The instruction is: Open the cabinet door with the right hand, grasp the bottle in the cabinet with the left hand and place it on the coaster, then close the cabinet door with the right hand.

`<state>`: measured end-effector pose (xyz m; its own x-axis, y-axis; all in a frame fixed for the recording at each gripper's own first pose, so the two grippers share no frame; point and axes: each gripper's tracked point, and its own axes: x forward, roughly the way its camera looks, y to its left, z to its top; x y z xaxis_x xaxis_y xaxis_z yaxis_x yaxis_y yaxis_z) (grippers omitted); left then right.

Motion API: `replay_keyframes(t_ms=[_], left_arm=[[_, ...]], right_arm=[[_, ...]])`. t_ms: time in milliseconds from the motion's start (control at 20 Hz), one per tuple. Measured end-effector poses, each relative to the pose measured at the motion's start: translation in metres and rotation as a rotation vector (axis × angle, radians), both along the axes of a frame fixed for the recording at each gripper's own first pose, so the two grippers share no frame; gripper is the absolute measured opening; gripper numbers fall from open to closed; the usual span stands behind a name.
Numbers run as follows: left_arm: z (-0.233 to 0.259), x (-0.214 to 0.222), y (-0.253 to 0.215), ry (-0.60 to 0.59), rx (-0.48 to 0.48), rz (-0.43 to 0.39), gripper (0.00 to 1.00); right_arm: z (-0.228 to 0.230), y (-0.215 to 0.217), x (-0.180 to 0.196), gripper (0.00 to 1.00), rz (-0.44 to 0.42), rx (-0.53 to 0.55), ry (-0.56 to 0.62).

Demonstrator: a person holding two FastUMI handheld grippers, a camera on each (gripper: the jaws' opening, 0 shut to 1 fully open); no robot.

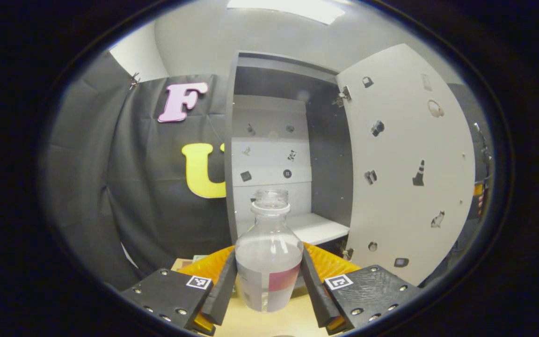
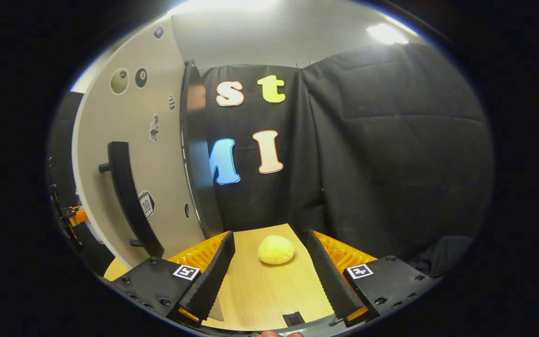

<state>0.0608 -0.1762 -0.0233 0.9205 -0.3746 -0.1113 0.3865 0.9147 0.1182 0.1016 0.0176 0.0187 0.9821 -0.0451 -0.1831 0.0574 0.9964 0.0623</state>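
bottle (image 1: 268,262) upright, open mouth up, clamped in left hand-held gripper (image 1: 268,284); right hand-held gripper (image 2: 269,274) spread apart

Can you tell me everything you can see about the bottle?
The bottle is clear, looks like plastic, and has no cap on its wide threaded neck. It has rounded shoulders, looks frosty white in the middle, and wears a label with a pink patch. It stands upright between the two fingers of the left tool, which press on its sides. It is out in front of the open cabinet, above the wooden table.
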Motion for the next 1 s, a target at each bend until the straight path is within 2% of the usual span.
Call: replay_keyframes(t_ms=[50, 250, 300, 350, 500, 700, 750, 1000], left_arm=[[-0.008, -0.006, 0.007, 0.009, 0.001, 0.012, 0.75], [-0.036, -0.02, 0.033, 0.034, -0.002, 0.076, 0.73], [-0.044, -0.023, 0.037, 0.037, -0.007, 0.089, 0.71], [-0.05, -0.024, 0.039, 0.032, -0.008, 0.101, 0.71], [-0.081, -0.029, 0.043, 0.023, 0.013, 0.139, 0.73], [-0.136, -0.043, 0.036, 0.032, -0.004, 0.18, 0.73], [-0.15, -0.046, 0.034, 0.036, -0.005, 0.193, 0.73], [-0.228, -0.067, 0.023, 0.06, 0.028, 0.212, 0.71]], right_arm=[[0.002, 0.003, -0.002, 0.98, 0.0, 0.001, -0.003], [0.002, 0.024, -0.005, 0.98, 0.049, -0.06, -0.002], [0.001, 0.027, -0.004, 0.93, 0.059, -0.069, -0.003], [0.001, 0.031, -0.002, 0.98, 0.071, -0.064, -0.003], [-0.002, 0.033, 0.008, 0.98, 0.09, -0.05, 0.003], [0.004, 0.029, 0.02, 0.98, 0.094, -0.06, -0.005], [0.004, 0.028, 0.023, 0.93, 0.091, -0.06, -0.006], [-0.009, 0.016, 0.026, 0.93, 0.039, -0.007, 0.02]])
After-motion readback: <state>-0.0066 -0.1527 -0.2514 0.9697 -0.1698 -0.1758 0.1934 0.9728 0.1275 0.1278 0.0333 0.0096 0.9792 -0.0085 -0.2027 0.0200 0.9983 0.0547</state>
